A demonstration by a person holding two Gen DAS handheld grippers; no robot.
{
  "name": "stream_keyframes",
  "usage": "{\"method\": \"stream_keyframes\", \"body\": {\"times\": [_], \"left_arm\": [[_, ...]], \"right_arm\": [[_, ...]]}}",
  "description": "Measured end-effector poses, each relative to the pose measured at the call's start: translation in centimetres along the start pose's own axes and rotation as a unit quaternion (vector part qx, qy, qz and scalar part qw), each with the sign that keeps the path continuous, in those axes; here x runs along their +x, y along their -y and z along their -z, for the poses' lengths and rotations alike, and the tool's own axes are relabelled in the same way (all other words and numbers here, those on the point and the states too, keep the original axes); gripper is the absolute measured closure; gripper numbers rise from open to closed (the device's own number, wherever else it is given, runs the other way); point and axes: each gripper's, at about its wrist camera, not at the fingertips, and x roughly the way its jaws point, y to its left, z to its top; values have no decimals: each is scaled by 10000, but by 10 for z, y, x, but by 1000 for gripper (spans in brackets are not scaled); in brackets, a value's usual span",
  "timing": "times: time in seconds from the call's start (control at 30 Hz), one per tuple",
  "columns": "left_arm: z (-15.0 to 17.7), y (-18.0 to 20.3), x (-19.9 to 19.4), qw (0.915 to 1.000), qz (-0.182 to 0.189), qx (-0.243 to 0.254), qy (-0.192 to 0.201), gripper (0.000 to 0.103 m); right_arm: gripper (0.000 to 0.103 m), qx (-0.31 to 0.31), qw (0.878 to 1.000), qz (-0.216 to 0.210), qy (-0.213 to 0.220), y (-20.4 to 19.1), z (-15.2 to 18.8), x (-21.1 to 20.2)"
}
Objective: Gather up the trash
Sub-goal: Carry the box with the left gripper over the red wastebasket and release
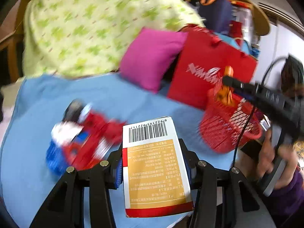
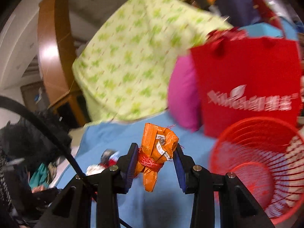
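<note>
My left gripper is shut on a white, gold and red carton with a barcode, held above the blue sheet. My right gripper is shut on a crumpled orange wrapper tied with red string. In the left wrist view the right gripper holds that wrapper over the rim of a red mesh basket. In the right wrist view the basket lies to the right, tipped toward me. Blurred red, white and blue trash lies on the sheet at left.
A red bag with white lettering stands behind the basket, beside a magenta pillow. A green-patterned quilt is piled at the back. A wooden headboard stands at the left. The person's hand holds the right gripper's handle.
</note>
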Motion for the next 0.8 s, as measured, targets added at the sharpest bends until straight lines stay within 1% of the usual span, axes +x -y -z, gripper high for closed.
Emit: {"method": "stream_keyframes", "body": {"times": [0.1, 0.13, 0.23, 0.3, 0.33, 0.4, 0.47, 0.5, 0.57, 0.63, 0.67, 0.7, 0.77, 0.8], "left_arm": [[-34, 33, 12, 9994, 280, 164, 95, 52], [-50, 50, 20, 9986, 438, 250, 137, 52], [-80, 91, 33, 9958, 702, 516, 286, 52], [-89, 113, 50, 9941, 877, 579, 272, 52], [-95, 126, 61, 9929, 1019, 584, 205, 52], [-99, 149, 83, 9906, 1220, 623, 51, 52], [-98, 164, 106, 9894, 1279, 685, -97, 52], [-96, 173, 122, 9876, 1370, 717, -274, 52], [-91, 185, 140, 9868, 1332, 762, -514, 51], [-85, 188, 152, 9864, 1280, 771, -687, 48], [-83, 188, 156, 9856, 1300, 756, -768, 41], [-78, 186, 156, 9858, 1282, 741, -793, 37], [-76, 177, 154, 9878, 1163, 692, -766, 37], [-76, 171, 149, 9889, 1135, 651, -708, 37]], "right_arm": [[63, 251, 9983, 319, 410, 32, -6, -29], [63, 369, 9968, 466, 542, 45, -8, -38], [63, 816, 9914, 712, 736, 86, -12, -57], [63, 1105, 9873, 854, 763, 111, -12, -63], [63, 1227, 9849, 950, 761, 124, -12, -65], [63, 1465, 9813, 1022, 718, 143, -11, -67], [63, 1823, 9756, 1035, 652, 164, -10, -69], [63, 2015, 9717, 1047, 654, 173, -8, -70], [63, 2314, 9645, 1036, 732, 188, -5, -77], [63, 2347, 9627, 1107, 763, 193, -1, -80], [63, 2349, 9625, 1128, 760, 193, -1, -81], [63, 2332, 9635, 1087, 746, 191, -1, -80], [56, 2251, 9659, 1061, 715, 186, -4, -75], [42, 2175, 9675, 1072, 714, 181, -6, -74]]}}
